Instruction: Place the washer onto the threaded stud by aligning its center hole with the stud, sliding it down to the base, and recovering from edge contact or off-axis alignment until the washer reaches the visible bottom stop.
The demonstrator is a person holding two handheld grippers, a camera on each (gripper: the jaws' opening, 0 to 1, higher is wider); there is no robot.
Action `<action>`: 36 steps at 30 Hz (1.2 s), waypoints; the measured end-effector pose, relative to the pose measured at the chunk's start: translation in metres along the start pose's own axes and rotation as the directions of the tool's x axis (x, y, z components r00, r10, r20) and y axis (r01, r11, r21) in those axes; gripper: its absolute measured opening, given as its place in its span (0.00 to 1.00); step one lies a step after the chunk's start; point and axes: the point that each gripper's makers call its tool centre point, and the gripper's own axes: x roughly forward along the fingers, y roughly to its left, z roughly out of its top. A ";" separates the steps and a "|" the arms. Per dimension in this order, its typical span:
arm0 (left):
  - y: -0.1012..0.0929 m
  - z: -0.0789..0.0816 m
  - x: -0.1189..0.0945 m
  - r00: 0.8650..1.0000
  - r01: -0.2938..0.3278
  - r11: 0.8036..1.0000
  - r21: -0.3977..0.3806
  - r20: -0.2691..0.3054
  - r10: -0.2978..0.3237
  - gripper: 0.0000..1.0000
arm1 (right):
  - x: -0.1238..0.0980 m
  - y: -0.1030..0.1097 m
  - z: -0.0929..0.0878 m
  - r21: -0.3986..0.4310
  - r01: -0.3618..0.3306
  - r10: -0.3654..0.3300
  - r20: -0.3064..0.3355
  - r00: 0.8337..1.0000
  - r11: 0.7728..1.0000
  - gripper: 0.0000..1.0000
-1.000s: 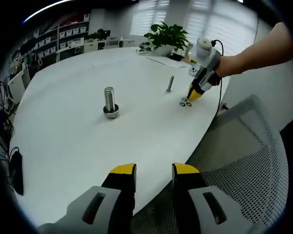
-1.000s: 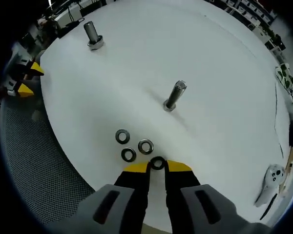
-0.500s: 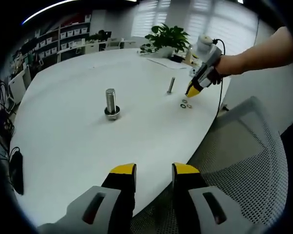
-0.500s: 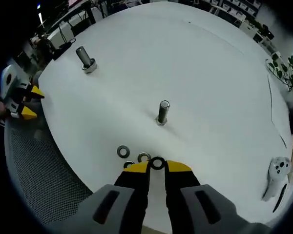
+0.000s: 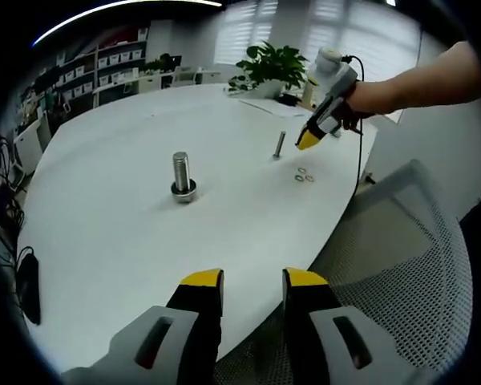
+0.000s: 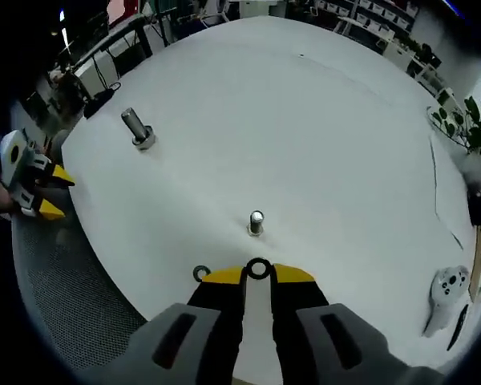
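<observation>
My right gripper (image 6: 258, 273) is shut on a dark metal washer (image 6: 258, 269), held above the white table. The small threaded stud (image 6: 256, 223) stands upright just ahead of the washer. In the left gripper view this right gripper (image 5: 308, 141) hovers beside the small stud (image 5: 279, 144), above two loose washers (image 5: 305, 174) on the table. A larger bolt (image 5: 182, 174) stands upright mid-table, and the bolt (image 6: 136, 128) sits far left in the right gripper view. My left gripper (image 5: 252, 282) is open with nothing between its fingers, near the table's edge.
One loose washer (image 6: 201, 273) peeks out left of my right fingers. A white controller (image 6: 443, 286) lies at the table's right. A grey mesh chair (image 5: 393, 241) stands against the table's rim. A potted plant (image 5: 274, 62) and papers sit at the far side.
My right gripper has lifted the washer off the table and moved it up over toward the small stud. The left gripper has stayed in place.
</observation>
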 end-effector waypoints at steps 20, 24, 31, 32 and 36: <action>-0.001 0.002 -0.001 1.000 0.006 1.000 -0.006 0.012 -0.006 0.27 | -0.011 0.003 0.032 -0.107 0.002 0.001 0.027 1.000 0.994 0.14; -0.001 0.001 -0.001 1.000 0.007 1.000 -0.007 0.010 -0.007 0.27 | -0.009 0.003 0.034 -0.112 0.000 0.002 0.021 1.000 0.994 0.14; -0.001 0.001 -0.001 1.000 0.007 1.000 -0.005 0.008 -0.007 0.27 | -0.006 0.003 0.034 -0.127 -0.004 0.004 0.000 1.000 0.992 0.14; -0.001 0.001 -0.001 1.000 0.007 1.000 -0.005 0.007 -0.006 0.27 | -0.005 0.003 0.034 -0.130 -0.004 0.004 -0.003 1.000 0.992 0.14; 0.000 0.001 -0.001 1.000 0.004 1.000 -0.002 0.008 -0.004 0.27 | -0.003 0.003 0.035 -0.141 0.001 -0.002 -0.007 1.000 0.990 0.14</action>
